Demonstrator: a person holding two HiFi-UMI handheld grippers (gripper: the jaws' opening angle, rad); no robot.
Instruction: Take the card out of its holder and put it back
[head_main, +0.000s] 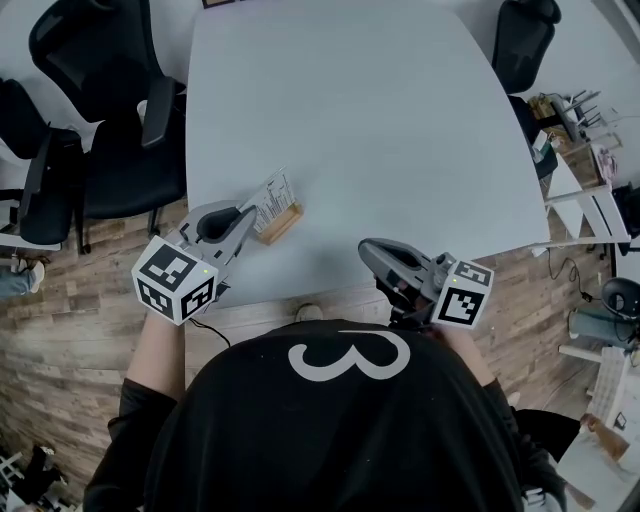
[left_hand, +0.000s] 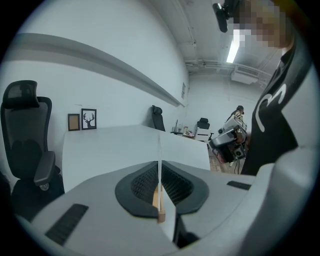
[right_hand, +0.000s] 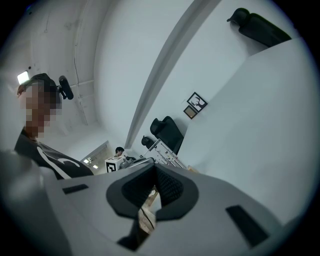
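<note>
Gripping: left fingers (left_hand: 142, 184) clamp thin white printed card (head_main: 275, 192), seated in small wooden holder (head_main: 281, 224) at their tips.
Right fingers (right_hand: 134, 194): closed, empty.
Technique: pull straight along the slot, or the holder may tip.

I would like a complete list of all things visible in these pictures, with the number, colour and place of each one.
table: one, pale grey-blue, centre of the head view
card: one, white with dark print, near left part of the table, upright at the holder
holder: one, light wood, on the table under the card
office chairs: at least three, black, two left of the table, one at its far right corner
framed pictures: two, dark frames, by the wall behind the table
floor: wood planks, brown
shirt: one, black with a white mark, on the person
left tongs: grey, closed on the card
right tongs: grey, closed, nothing between them, at the near table edge
</note>
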